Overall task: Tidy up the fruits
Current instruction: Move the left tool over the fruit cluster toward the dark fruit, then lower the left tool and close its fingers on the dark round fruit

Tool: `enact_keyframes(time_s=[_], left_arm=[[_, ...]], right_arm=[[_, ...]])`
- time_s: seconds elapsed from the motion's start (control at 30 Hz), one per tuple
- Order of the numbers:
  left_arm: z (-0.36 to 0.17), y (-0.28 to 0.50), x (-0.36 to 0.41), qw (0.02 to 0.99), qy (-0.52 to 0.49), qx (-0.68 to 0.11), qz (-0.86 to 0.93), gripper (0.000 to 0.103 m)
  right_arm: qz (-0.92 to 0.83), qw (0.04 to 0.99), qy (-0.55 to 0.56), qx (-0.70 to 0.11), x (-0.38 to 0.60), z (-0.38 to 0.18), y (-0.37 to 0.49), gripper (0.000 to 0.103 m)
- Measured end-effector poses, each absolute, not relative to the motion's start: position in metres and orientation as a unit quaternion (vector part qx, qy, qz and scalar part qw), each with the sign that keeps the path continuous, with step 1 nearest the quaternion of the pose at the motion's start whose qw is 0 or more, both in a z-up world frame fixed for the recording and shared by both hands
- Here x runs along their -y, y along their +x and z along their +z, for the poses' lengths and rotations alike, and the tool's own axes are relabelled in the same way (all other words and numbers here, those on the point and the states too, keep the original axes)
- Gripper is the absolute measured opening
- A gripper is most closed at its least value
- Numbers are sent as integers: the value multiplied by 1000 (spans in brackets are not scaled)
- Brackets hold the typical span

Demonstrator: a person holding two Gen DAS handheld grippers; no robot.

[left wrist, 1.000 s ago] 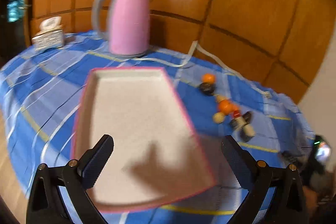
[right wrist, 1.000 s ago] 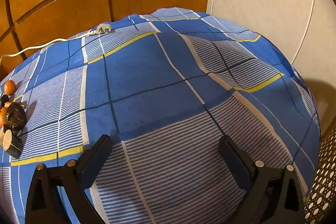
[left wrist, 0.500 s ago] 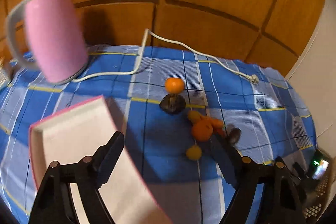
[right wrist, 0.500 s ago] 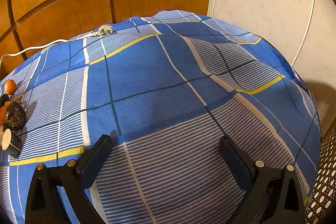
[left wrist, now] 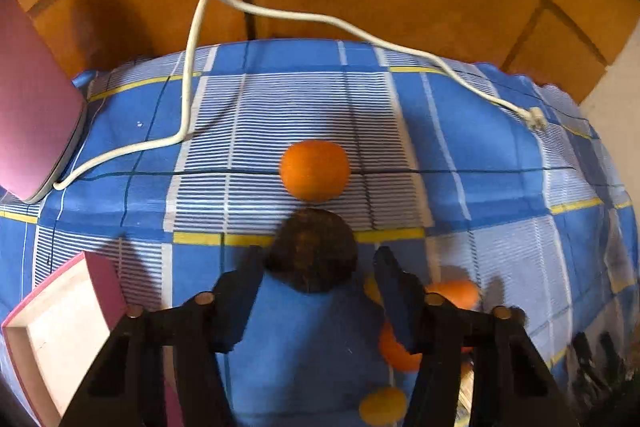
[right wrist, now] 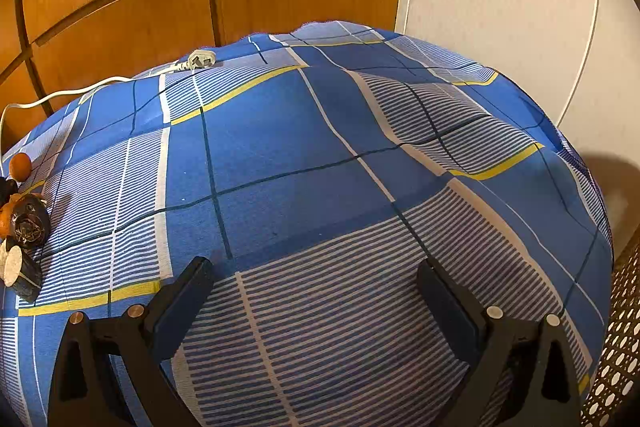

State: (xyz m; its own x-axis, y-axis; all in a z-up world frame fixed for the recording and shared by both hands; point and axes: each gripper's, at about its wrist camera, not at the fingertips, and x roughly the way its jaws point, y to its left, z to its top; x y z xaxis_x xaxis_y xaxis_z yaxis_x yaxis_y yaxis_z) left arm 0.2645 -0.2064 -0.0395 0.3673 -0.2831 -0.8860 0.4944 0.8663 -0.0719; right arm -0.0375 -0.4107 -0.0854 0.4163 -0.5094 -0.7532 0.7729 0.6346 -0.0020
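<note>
Swinging away from the pink-rimmed tray (left wrist: 52, 339), the left gripper (left wrist: 316, 277) now hangs over the fruit, its fingers (left wrist: 244, 287) having just been closing to a narrow gap around a dark brown fruit (left wrist: 314, 251); whether they press it yet I cannot tell. An orange (left wrist: 314, 170) lies just beyond, more fruit beside the right finger. Looks like the first pick, with the tray close by on the bench (left wrist: 304, 95). The right gripper (right wrist: 316, 291) hovers wide open, empty, over bare cloth.
</note>
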Motion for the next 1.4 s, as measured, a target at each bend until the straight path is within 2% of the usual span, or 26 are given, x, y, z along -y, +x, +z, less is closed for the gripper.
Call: enact_keyframes(time_s=[0.13,0.17,0.2,0.37,0.53,0.57,0.63,0.67,0.7,1.03,1.07,1.1,1.13,1.23,1.27,1.3,1.4], left_arm=[[-40,265,196,827,73,-501,-244,49],[-38,262,194,829,71,-498,-244,43],[-33,258,190,835,67,-488,-246,31],[-7,237,175,840,43,-473,-262,14],[-6,226,179,835,77,-469,-277,14],[-7,226,179,832,81,-471,-281,17],[-8,227,178,826,75,-479,-286,43],[-7,227,176,827,68,-479,-287,64],[-5,227,174,831,63,-473,-286,73],[-29,254,209,807,64,-520,-273,73],[-34,256,214,803,71,-526,-270,69],[-42,257,218,796,77,-538,-268,60],[-44,257,216,793,62,-537,-281,59],[-46,251,213,794,52,-526,-299,47],[-43,248,211,795,48,-520,-307,28],[-37,244,208,799,41,-510,-316,0],[-25,237,206,812,56,-491,-311,1]], right_arm=[[-390,823,175,-375,411,-85,-37,103],[-390,823,174,-375,410,-85,-37,103],[-390,823,173,-375,410,-85,-37,103],[-391,823,172,-375,410,-85,-36,103],[-391,823,172,-375,410,-85,-36,103],[-391,823,172,-375,411,-85,-37,103],[-390,823,172,-375,410,-85,-37,103],[-390,823,172,-375,410,-85,-37,103],[-390,823,173,-375,410,-85,-37,103],[-390,823,172,-375,409,-85,-37,103],[-390,823,172,-375,409,-85,-37,103],[-390,823,172,-375,409,-85,-37,103],[-390,823,172,-375,409,-85,-37,103],[-390,823,172,-374,409,-85,-37,103],[-391,823,171,-375,409,-86,-36,103],[-391,823,170,-375,409,-86,-36,103],[-391,823,169,-375,408,-86,-36,103]])
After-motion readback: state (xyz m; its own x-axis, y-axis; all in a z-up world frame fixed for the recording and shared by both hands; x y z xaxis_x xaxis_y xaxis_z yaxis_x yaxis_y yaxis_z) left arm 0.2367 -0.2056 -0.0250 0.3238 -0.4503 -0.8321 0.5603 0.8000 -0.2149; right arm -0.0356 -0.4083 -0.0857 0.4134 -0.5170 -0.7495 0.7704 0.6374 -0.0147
